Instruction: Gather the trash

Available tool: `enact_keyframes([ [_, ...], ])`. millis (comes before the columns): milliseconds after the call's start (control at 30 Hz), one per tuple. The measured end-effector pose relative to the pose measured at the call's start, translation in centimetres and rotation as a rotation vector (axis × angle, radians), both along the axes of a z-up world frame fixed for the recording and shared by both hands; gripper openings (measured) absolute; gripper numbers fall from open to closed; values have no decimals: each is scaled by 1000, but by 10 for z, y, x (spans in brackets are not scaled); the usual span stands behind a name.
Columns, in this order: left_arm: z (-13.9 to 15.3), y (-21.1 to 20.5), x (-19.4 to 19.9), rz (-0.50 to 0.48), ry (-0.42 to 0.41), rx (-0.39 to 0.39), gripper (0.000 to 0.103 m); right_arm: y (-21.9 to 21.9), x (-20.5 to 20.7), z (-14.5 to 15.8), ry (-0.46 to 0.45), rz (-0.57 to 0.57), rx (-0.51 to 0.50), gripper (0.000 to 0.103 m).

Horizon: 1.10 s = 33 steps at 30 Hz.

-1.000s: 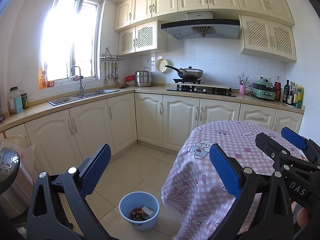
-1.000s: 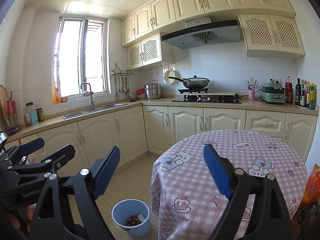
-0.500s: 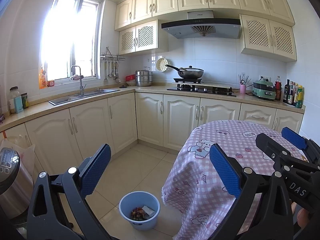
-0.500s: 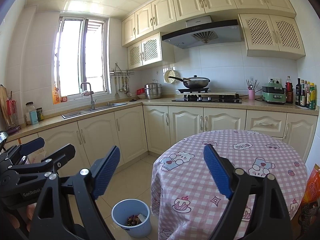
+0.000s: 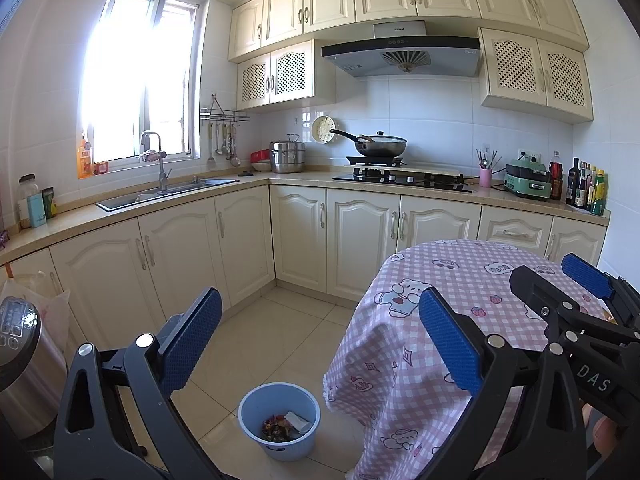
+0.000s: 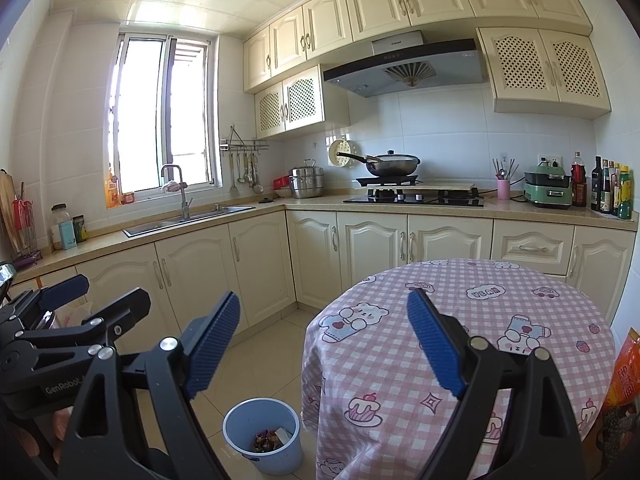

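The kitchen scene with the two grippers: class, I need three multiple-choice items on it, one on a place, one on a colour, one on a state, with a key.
1. Where does the bin stand?
A. on the table
B. on the floor beside the table
C. in the sink

2. What colour is the bin?
A. blue
B. red
C. black

3. How are the left gripper and right gripper set?
A. both shut
B. both open, holding nothing
C. one holds a bag

Key: 1 B, it sits on the tiles by the table; 2 A, its wall is light blue; 3 B, the pads stand wide apart.
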<state>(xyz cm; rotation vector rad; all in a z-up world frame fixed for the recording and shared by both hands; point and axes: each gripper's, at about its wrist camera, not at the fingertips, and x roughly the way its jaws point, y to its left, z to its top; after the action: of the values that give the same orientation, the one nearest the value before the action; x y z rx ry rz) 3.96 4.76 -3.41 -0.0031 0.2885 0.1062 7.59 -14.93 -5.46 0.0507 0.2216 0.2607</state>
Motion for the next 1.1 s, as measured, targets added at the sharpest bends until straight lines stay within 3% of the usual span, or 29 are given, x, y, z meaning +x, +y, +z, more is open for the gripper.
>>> enact_keyframes([
  [1100,-3,-1,1,1,15,0,95,-3,3,-3,3,4,-2,84],
])
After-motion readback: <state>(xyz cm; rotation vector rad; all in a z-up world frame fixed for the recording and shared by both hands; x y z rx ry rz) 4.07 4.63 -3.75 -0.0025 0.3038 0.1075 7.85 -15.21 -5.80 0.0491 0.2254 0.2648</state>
